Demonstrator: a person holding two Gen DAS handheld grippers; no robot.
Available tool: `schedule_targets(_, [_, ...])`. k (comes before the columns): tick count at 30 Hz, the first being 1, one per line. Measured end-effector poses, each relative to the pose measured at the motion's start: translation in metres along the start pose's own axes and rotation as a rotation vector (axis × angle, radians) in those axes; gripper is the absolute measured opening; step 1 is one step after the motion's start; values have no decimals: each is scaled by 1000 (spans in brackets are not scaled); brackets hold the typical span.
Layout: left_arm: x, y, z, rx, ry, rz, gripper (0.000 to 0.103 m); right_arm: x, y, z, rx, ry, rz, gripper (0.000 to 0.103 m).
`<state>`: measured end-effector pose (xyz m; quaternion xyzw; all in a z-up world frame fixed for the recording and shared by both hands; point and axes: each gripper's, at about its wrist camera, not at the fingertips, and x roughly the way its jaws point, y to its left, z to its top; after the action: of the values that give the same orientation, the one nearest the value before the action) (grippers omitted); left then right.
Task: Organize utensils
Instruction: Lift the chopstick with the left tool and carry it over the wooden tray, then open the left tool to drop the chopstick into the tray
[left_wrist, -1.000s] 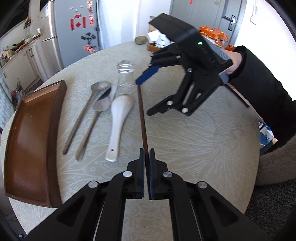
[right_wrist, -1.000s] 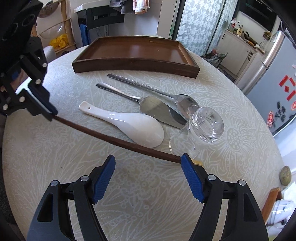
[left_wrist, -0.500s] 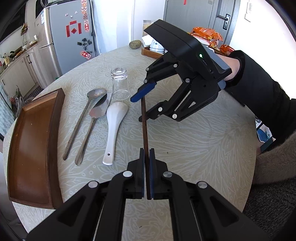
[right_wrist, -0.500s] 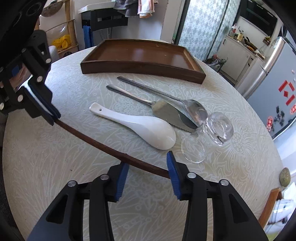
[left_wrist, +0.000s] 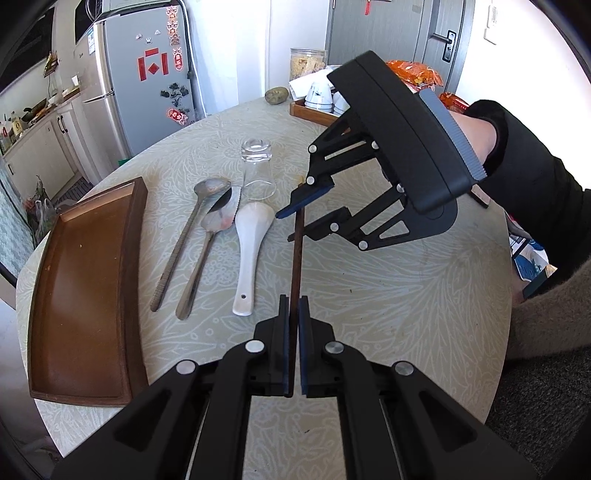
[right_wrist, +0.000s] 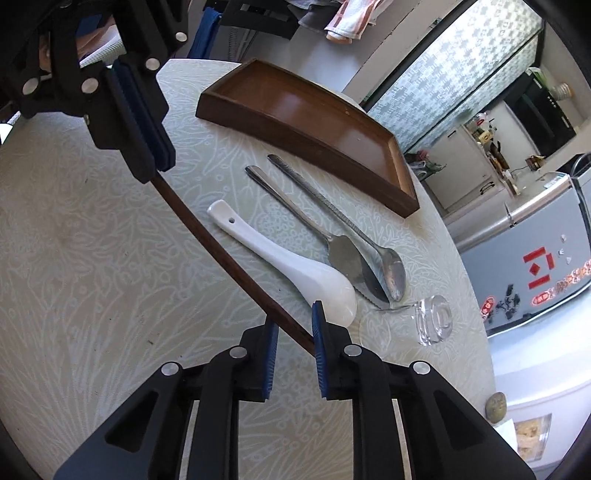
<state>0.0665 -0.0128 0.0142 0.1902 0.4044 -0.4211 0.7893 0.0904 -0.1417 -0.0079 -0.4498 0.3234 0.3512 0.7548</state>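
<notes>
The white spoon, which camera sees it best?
The left wrist view: the white spoon lies whole and unblocked on the table. In the right wrist view, the right tongs cover the tip of its bowl.

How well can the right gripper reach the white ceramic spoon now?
Probably not yet: the right gripper is closing around a brown chopstick, which the left gripper also clamps. The white ceramic spoon lies uncovered just beyond.
</notes>
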Motion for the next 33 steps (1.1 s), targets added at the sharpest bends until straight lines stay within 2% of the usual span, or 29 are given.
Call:
schedule_targets(6, [-11, 8, -4, 19, 2, 22, 5, -3, -1, 20, -51, 14, -8, 18])
schedule_targets(10, [-26, 18, -7, 29, -12, 56, 5, -10, -6, 40, -89, 3, -43, 18])
schedule_targets(17, [-58, 50, -13, 19, -44, 145, 5, -7, -21, 99, -189, -14, -107, 18])
schedule_targets(23, [-61, 100, -26, -56, -41, 182, 5, 30, -34, 140, -220, -17, -85, 18])
schedule_targets(33, [-38, 170, -33, -133, -15, 211, 5, 98, -60, 177, -215, 19, -17, 19])
